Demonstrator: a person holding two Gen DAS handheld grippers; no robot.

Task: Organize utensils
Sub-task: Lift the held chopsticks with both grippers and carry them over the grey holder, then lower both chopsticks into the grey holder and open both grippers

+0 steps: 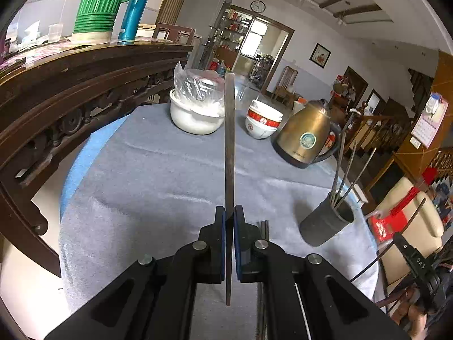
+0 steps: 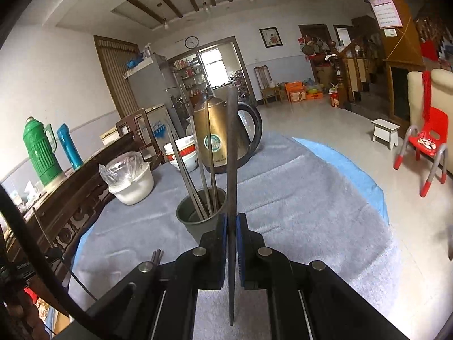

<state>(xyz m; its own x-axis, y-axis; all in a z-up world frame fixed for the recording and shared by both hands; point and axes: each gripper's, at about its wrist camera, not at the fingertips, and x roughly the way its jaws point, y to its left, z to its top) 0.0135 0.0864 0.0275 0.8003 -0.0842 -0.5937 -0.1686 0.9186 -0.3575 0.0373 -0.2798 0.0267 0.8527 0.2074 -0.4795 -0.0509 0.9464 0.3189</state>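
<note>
Living room with beamed ceiling, tiled floor, wall clock over a doorway. Round table (image 1: 158, 175) under a grey cloth fills the foreground; a carved dark wood sideboard (image 1: 70, 90) runs along its left edge in the left wrist view, with a green thermos (image 1: 97, 5) and a blue bottle (image 1: 136, 11) on top. Red child's chair (image 2: 427, 138) and a small white stool (image 2: 386, 131) stand on the floor, well apart from the table.

On the table — brass-coloured kettle (image 1: 307, 136) at the far side, stacked red-and-white bowls (image 1: 263, 121) just beside it, and a white pot (image 1: 195, 116) with a plastic bag of utensils on top. Dark grey cup (image 2: 201, 215) stands nearer, upright, with several chopsticks (image 2: 198, 181) leaning in it.

Left gripper (image 1: 229, 218) is clamped tight on one dark chopstick (image 1: 230, 141), which sticks straight up out of the jaws, above the cloth. Right gripper (image 2: 232, 223) is likewise closed on its own chopstick (image 2: 232, 147), held upright just beside the cup — not in it. A couple more loose chopsticks (image 1: 264, 229) lie on the cloth, just right of the left gripper.
</note>
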